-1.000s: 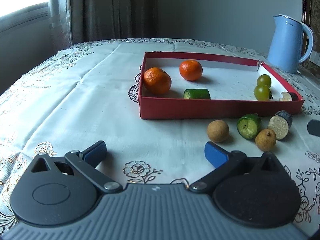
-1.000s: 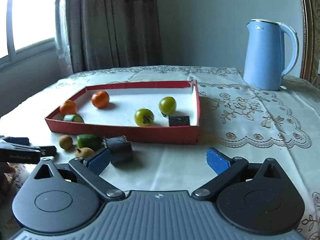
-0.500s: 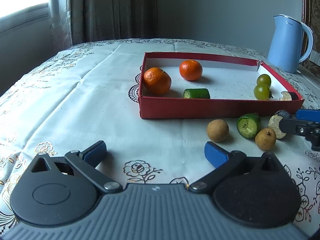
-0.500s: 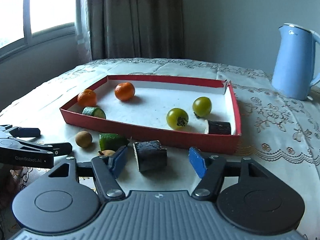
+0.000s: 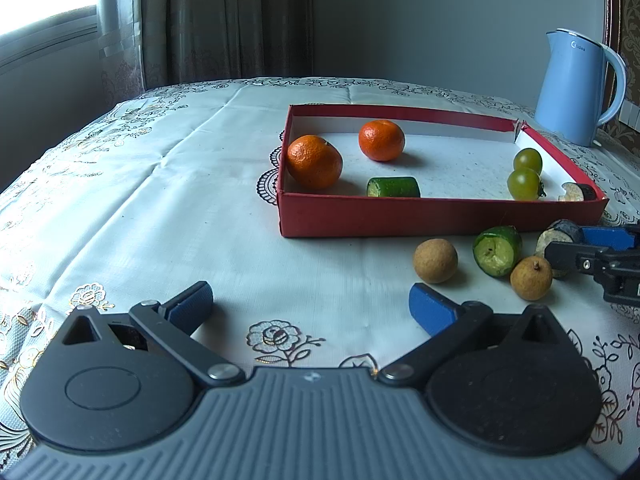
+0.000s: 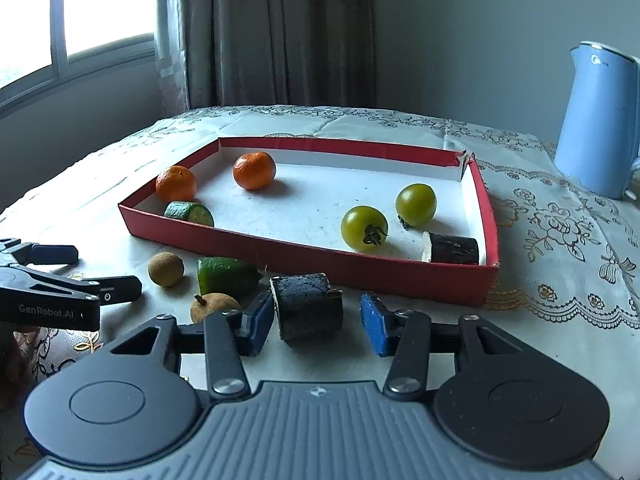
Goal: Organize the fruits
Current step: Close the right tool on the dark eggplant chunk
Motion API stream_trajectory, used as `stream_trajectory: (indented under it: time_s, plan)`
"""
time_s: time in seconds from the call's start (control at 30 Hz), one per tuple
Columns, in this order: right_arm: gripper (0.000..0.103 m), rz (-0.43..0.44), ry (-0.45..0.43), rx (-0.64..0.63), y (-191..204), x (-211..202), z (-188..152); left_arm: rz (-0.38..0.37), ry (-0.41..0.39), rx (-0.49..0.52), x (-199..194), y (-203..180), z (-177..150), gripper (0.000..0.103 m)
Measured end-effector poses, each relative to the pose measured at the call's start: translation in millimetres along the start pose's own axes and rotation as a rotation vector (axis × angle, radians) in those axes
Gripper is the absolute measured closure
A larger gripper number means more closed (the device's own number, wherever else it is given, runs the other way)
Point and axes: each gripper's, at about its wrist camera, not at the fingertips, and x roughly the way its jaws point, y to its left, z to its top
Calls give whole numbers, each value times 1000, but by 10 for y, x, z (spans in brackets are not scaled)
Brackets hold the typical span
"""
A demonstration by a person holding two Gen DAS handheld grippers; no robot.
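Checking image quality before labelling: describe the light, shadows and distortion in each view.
Left wrist view: daylight from the window upper left, soft shadows right of the tangerines, table edges bowed by fisheye. Right wrist view: window blown out, kettle leaning at the frame edge.

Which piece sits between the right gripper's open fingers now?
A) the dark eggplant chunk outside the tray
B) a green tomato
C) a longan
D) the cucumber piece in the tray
A: in the right wrist view the right gripper is open around the dark eggplant chunk on the tablecloth, in front of the red tray.
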Motion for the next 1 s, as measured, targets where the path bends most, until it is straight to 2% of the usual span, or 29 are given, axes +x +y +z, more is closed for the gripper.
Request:
stream_trajectory:
  time_s: [0.17,1.0]
  plan:
    - [67,3,5,-30,62,31,-15,0,0,0,2,-2,0,0]
    - [70,-23,-24,-5,15,-67,-30,0,-1,0,3,-1,-4,0]
